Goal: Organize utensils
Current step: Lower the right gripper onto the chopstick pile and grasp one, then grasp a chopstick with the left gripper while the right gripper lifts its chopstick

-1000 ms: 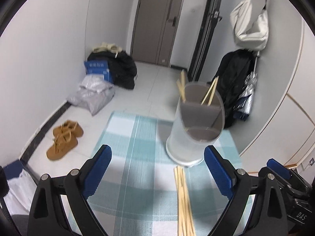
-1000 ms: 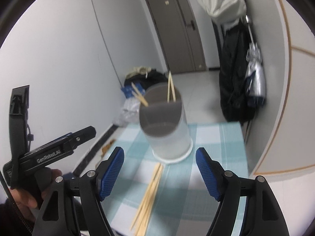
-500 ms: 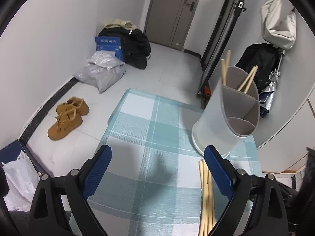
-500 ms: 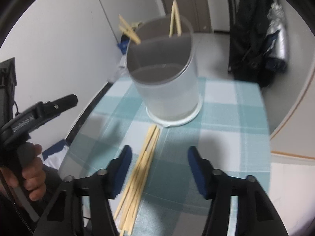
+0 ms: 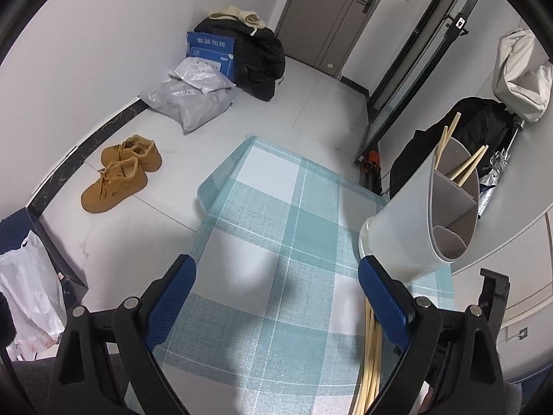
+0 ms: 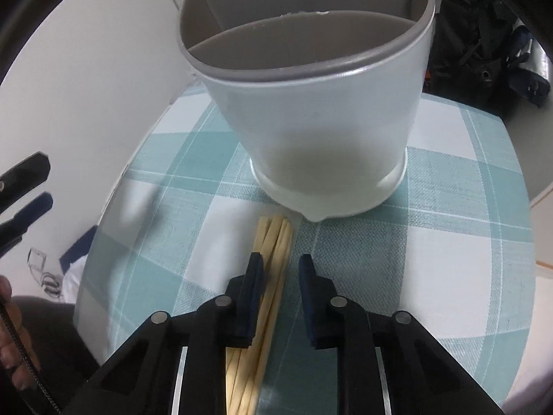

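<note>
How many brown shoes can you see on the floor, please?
2. The nearer shoe and the farther shoe lie side by side on the floor, left of the checked table. No others show, though the table could hide more.

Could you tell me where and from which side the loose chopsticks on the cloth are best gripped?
Grip the chopsticks across the shafts near the ends by the utensil holder, coming from above. They lie flat and parallel, so pads probably close best from either side. The right gripper has just been closing astride them, not yet pinching.
</note>
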Demonstrator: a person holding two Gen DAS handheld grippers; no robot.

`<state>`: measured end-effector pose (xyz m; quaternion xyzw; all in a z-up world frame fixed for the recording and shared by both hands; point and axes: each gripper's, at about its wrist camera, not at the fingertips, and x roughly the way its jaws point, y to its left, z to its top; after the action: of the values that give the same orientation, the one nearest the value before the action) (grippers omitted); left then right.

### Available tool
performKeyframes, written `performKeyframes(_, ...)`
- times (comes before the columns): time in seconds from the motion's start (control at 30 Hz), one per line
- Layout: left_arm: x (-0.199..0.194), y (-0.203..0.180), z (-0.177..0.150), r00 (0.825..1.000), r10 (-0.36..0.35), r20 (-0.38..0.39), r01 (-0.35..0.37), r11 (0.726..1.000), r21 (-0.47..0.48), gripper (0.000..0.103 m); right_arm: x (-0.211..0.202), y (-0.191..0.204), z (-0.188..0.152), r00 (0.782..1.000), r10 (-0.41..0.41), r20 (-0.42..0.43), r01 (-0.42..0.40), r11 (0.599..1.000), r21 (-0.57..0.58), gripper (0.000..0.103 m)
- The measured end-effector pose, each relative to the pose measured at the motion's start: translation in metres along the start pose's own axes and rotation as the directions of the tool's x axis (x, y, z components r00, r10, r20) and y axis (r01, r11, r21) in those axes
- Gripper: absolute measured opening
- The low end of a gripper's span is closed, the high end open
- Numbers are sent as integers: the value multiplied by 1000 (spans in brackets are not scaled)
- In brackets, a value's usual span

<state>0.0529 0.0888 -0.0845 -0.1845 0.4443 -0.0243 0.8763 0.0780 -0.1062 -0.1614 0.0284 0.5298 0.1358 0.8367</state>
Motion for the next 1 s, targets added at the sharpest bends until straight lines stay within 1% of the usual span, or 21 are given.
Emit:
performKeyframes(0.03,1,1,0,1000,0,-3,0,1000,-3,92,0,-1,0,1000,3,-2,-3,1000,8,11)
performKeyframes(0.07,1,1,0,1000,-1,-8,1,1000,-5,92,0,-3,0,1000,9,-6,-9,1000,20,8)
performKeyframes(0.2,3,2,0,1000,-10,-23,10,1000,-7,92,-2,-7,-3,999,33,-5,-33,998,49,6)
performKeyframes(0.27,3,1,0,1000,-11,-25,11,1000,-3,92,-5,-9,-2,999,40,2,-40,997,64,3)
performKeyframes(0.37,3,1,0,999,-12,-30,12,1000,1,92,-14,-20,-3,998,64,24,-66,992,103,3)
performKeyframes(0.53,7,-5,-3,999,-8,-48,10,1000,28,92,-36,-31,-5,991,106,77,-116,984,136,3)
performKeyframes(0.63,10,-10,-8,998,-11,-65,15,999,52,92,-51,-34,0,984,136,117,-155,973,169,3)
performKeyframes(0.7,15,-17,-13,997,-8,-82,16,996,89,92,-53,-40,0,977,161,143,-187,963,194,3)
performKeyframes(0.77,19,-25,-20,994,-20,-111,34,991,127,92,-60,-49,0,969,180,168,-216,950,224,3)
performKeyframes(0.83,25,-33,-26,988,-34,-153,59,985,161,92,-68,-60,0,961,193,196,-240,937,253,3)
performKeyframes(0.9,31,-44,-34,980,-38,-193,78,976,203,92,-75,-73,-3,949,218,228,-280,914,294,3)
performKeyframes(1.0,38,-57,-43,970,-44,-240,104,964,245,92,-85,-91,-7,935,219,280,-310,889,336,3)
